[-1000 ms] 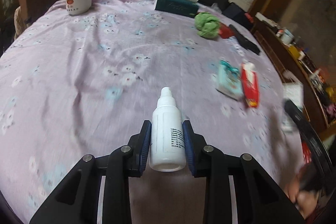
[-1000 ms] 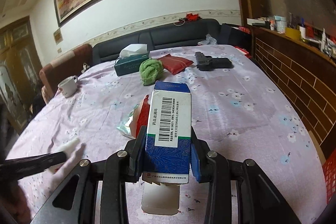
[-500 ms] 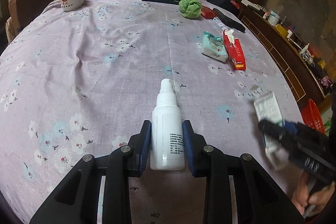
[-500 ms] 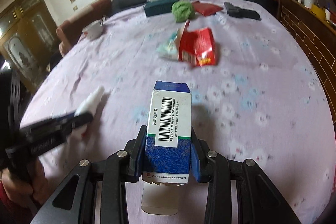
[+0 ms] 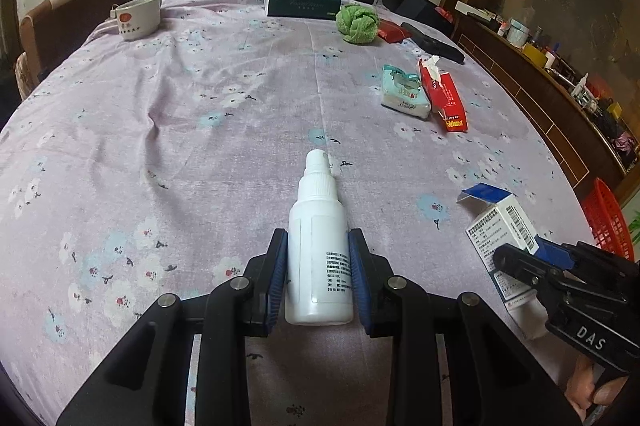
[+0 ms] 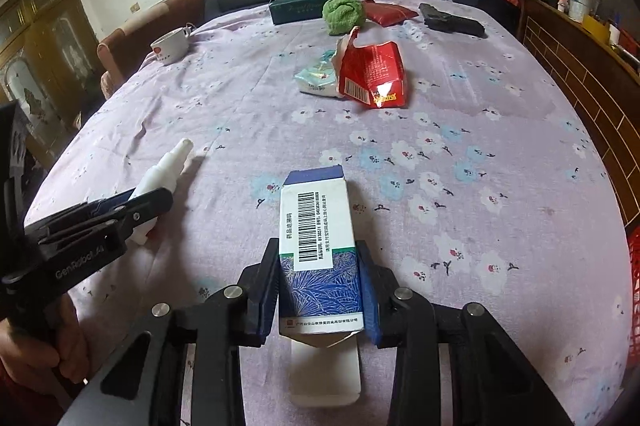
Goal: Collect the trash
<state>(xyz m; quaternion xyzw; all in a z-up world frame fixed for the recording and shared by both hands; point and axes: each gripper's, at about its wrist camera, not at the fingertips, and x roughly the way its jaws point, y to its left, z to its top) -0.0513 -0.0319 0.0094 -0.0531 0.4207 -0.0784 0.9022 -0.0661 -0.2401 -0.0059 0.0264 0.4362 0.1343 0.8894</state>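
The left tongs (image 5: 319, 266) are closed snugly on a white spray bottle (image 5: 319, 246), nozzle pointing to 12 o'clock, while the right tongs (image 6: 320, 290) are clamped on a blue-and-white medicine box (image 6: 319, 250) whose end flaps hang open; both are carried above the floral-clothed counter (image 5: 160, 114). The step in hand looks like carrying both pieces to a bin, probably the red basket (image 5: 608, 222) at 3 o'clock in the left view, off the counter's edge. To do it well, keep both grips firm and level, since the open box may spill its insert. A torn red packet (image 6: 374, 74) and a tissue pack (image 6: 318, 76) lie touching at 12 o'clock, not yet collected.
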